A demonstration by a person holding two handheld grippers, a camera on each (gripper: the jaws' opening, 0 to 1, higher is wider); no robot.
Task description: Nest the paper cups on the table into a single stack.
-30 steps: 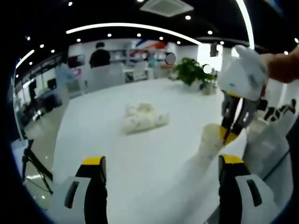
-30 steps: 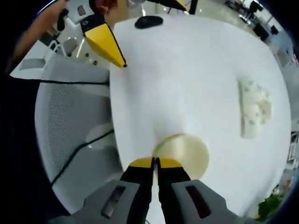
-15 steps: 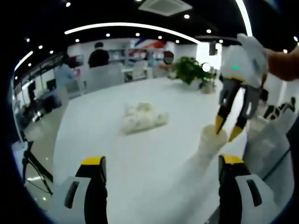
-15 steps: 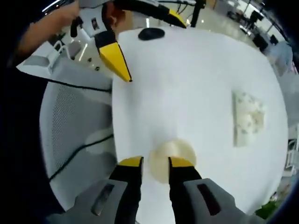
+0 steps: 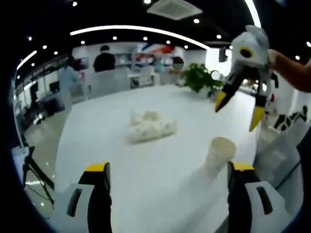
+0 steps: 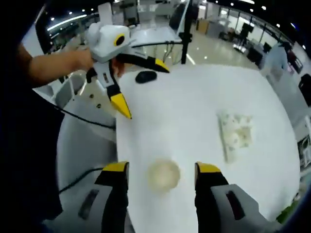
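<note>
Your right gripper point(image 5: 237, 108) hangs released above the paper cup stack point(image 5: 219, 152) at lower right; left gripper point(image 6: 145, 90) also spread wide. Stack looks done; check for stray cups.

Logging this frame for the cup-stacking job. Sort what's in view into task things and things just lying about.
Job in hand:
- stack of paper cups, standing on the white table
- right gripper, open above the stack
- left gripper, open, off to the side

Lying about:
- crumpled cloth
- dark mouse-like object
- white chair
- potted plant
</note>
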